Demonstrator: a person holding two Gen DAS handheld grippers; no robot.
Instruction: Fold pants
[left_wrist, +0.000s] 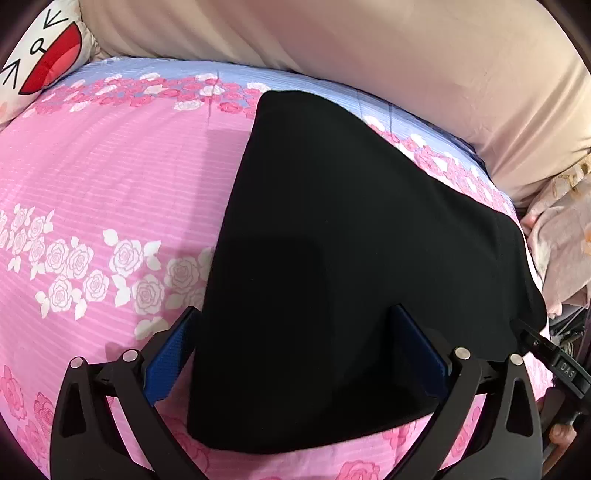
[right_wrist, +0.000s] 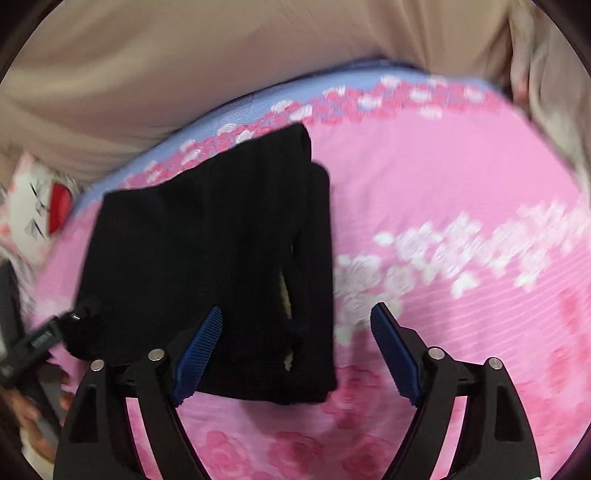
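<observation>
The black pants (left_wrist: 332, 240) lie folded flat on the pink rose-print bedsheet (left_wrist: 110, 184). My left gripper (left_wrist: 295, 321) is open, its blue pads on either side of the pants' near end, holding nothing. In the right wrist view the pants (right_wrist: 207, 251) show as a folded stack with the layered edge on the right. My right gripper (right_wrist: 299, 317) is open and empty over the stack's near right corner. The left gripper's body (right_wrist: 40, 339) shows at the stack's left corner; the right gripper's body (left_wrist: 554, 362) shows at the far right in the left wrist view.
A beige quilt (left_wrist: 369, 44) is bunched along the far side of the bed. A cartoon-face pillow (left_wrist: 40, 55) lies at the far left corner. Pale crumpled fabric (left_wrist: 561, 240) sits off the bed's right edge. Open sheet (right_wrist: 461, 184) lies right of the pants.
</observation>
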